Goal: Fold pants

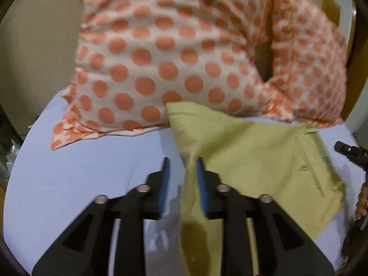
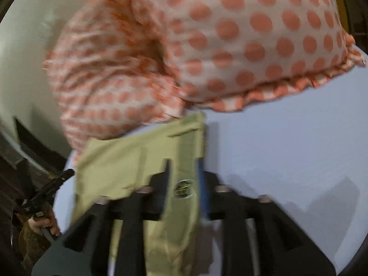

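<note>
The pants (image 1: 248, 151), a soft yellow-green woven cloth with a stitched pocket seam, lie on the pale sheet (image 1: 80, 184) directly in front of the polka-dot pillow (image 1: 161, 57). The left gripper (image 1: 181, 179) appears to pinch one edge, though blur leaves its closure uncertain. The right gripper (image 2: 184, 184) is clenched on a banded edge, likely the waistband, probably so the cloth hangs taut for folding.
</note>
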A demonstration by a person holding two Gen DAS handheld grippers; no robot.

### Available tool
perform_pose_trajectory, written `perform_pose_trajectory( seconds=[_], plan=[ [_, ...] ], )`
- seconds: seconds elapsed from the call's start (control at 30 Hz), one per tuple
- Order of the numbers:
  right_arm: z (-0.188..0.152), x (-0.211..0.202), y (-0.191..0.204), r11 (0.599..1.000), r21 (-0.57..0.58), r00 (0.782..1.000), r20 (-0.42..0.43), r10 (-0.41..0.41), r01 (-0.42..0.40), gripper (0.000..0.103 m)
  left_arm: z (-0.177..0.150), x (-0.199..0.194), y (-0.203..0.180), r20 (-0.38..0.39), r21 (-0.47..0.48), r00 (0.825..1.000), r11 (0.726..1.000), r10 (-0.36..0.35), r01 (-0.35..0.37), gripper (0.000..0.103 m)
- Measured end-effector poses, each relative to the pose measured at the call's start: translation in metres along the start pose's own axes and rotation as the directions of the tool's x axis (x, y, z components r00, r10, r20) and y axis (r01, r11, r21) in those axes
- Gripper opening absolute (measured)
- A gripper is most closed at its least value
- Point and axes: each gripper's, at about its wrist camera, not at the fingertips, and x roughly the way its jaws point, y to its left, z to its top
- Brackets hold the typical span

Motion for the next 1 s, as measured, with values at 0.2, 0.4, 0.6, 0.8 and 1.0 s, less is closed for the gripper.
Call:
perform_pose_trajectory(
  seconds=[0.2, 0.4, 0.6, 0.8, 1.0],
  plan=[
    [-0.01, 0.039, 0.031, 0.997, -0.021, 0.981, -0.18, 0.069, -0.074, 0.075, -0.02, 0.009, -0.029, -0.134, -0.049, 0.95, 0.96, -0.281, 0.277, 0.059],
    [-0.018, 0.038, 0.041, 0.996, -0.049, 0.982, -0.174, -0.078, 0.071, 0.079, -0.027, 0.032, -0.044, -0.203, -0.011, 0.974, 0.995, -0.096, 0.096, 0.059],
    [-0.088, -0.049, 0.103, 0.902, -0.315, 0.956, 0.096, -0.279, 0.295, 0.102, -0.084, -0.055, -0.054, -0.114, 0.082, 0.991, 0.995, 0.066, -0.057, 0.101],
    [-0.166, -0.043, 0.113, 0.894, -0.305, 0.935, -0.031, -0.353, 0.327, 0.102, -0.155, -0.086, -0.052, -0.197, 0.072, 0.973, 0.991, 0.122, -0.11, 0.101],
    [-0.19, -0.028, 0.118, 0.864, -0.323, 0.904, -0.05, -0.424, 0.387, 0.102, -0.174, -0.083, -0.049, -0.21, 0.037, 0.968, 0.991, 0.136, -0.131, 0.101]
  ],
)
